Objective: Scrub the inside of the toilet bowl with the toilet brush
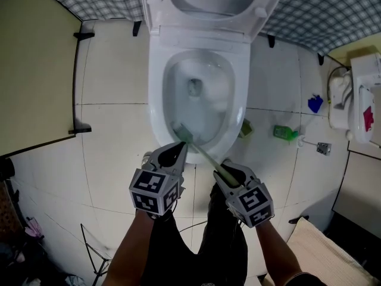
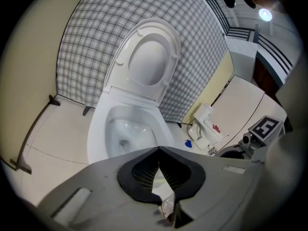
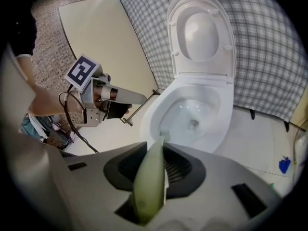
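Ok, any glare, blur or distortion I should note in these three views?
Head view: even light, sharp on the toilet, lines of the floor bowed by the wide lens. Left gripper view: fisheye with a dark rim, a lamp flares at top right. Right gripper view: same fisheye, the brush handle soft up close, the toilet beyond it sharp.

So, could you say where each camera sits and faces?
Head view: on the head, steeply down at toilet bowl; forearms, left gripper, right gripper show.
Left gripper view: on that gripper, toward bowl and raised lid; own jaws.
Right gripper view: likewise, along the toilet brush; own jaws, left gripper.
Shared: all see the bowl.
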`<state>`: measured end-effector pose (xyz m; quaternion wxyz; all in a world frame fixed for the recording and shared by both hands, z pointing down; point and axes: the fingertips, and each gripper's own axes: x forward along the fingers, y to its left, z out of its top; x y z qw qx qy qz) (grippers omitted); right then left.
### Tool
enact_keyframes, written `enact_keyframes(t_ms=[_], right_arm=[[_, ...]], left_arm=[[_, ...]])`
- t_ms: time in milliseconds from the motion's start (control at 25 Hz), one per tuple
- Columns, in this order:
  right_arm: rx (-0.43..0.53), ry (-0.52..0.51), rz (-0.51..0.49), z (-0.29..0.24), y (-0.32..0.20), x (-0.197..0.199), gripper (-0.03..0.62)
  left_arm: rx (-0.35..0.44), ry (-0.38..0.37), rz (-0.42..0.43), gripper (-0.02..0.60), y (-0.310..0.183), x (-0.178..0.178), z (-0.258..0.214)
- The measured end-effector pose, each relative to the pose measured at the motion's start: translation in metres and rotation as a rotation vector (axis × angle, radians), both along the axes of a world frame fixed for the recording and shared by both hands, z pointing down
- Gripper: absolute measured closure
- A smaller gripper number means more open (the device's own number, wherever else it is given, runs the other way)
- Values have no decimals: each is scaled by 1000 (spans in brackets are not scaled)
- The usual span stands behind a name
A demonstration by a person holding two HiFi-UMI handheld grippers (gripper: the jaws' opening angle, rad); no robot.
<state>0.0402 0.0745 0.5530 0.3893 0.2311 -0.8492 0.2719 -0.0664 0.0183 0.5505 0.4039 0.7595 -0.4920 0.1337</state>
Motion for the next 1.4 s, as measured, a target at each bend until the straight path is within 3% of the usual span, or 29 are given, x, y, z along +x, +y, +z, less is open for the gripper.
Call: enact_keyframes(t_ms=[440, 640, 840, 1200, 1400], right_arm=[[38, 234, -24, 1, -18, 38, 474], [63, 288, -4, 4, -35, 40, 474], [150, 368, -66, 11, -64, 47, 474], [308, 425, 2, 13, -142, 57, 476], [354, 394, 80, 14, -187, 49, 476]], left_arm=[[-11, 6, 18, 575, 6, 4, 6], [-10, 8, 15, 575, 5, 4, 6], [-25, 3, 6, 575, 6, -2, 5], [-25, 6, 1, 575, 4, -7, 7], [-24, 5, -5, 575, 2, -10, 8]])
